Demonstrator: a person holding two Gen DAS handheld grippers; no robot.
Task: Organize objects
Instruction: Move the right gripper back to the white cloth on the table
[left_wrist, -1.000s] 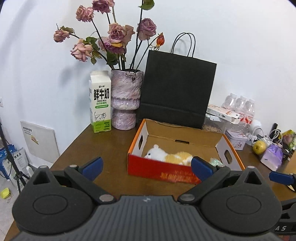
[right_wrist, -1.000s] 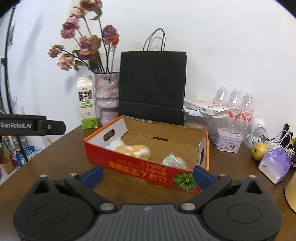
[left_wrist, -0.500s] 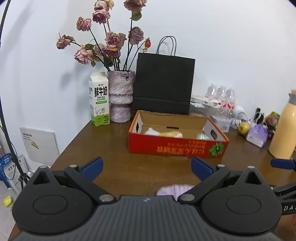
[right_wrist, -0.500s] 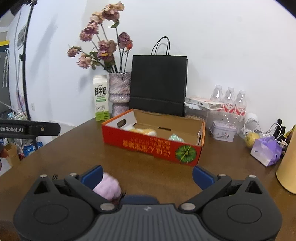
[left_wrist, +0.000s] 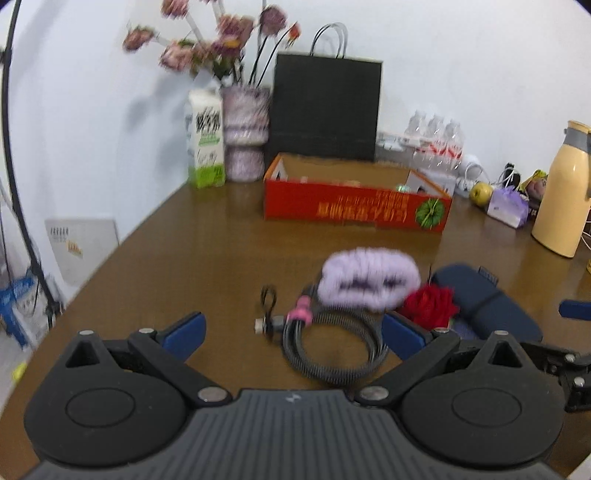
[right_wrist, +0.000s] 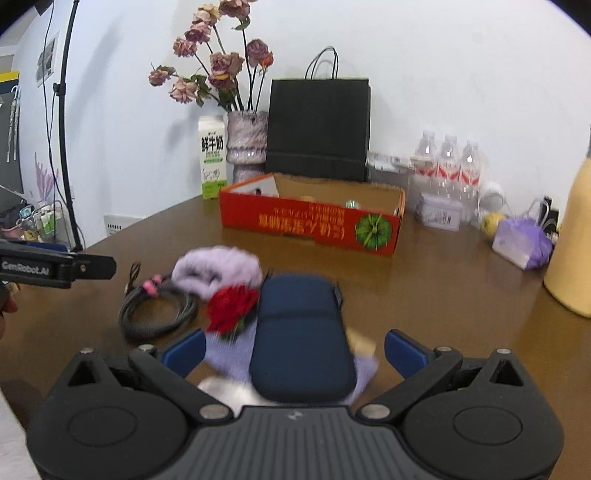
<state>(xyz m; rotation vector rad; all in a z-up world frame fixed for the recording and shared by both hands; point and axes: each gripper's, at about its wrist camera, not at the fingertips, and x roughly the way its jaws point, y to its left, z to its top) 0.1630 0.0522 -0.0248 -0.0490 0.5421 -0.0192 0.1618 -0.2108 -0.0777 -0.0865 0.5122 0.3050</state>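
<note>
A: How far is the organizing, as you judge it?

B: I think it is only partly done. The red cardboard box (right_wrist: 310, 223) stands near the back of the wooden table (left_wrist: 192, 266), and over its wall I see only small bits of things inside; what they are I cannot tell. In front, 4 loose items lie on the table outside the box: a coiled black cable (left_wrist: 332, 350), a fluffy lilac piece (left_wrist: 369, 282), a red flower-like thing (right_wrist: 231, 308) and a dark blue case (right_wrist: 301, 343). Under the case there is also a pale purple cloth (right_wrist: 231, 360).

A: And the grippers?

B: The left gripper (left_wrist: 291, 328) has its fingers spread wide and holds nothing; the cable lies between and just ahead of them. The right gripper (right_wrist: 293, 350) is also spread and empty, with the blue case between its fingers, but I cannot tell if they touch it.

A: Is there room to move?

B: Between the loose items and the box the table is bare, so a carry forward looks free. The 4 items touch or overlap each other, so lifting 1 may drag a neighbour. On the right stands a tall cream flask (left_wrist: 561, 192), well apart from the case; on the left the table edge curves away near the left gripper. Behind the box are a black paper bag (right_wrist: 319, 127), a vase (right_wrist: 245, 142) and a milk carton (right_wrist: 212, 157), so a drop should not overshoot the back wall.
</note>
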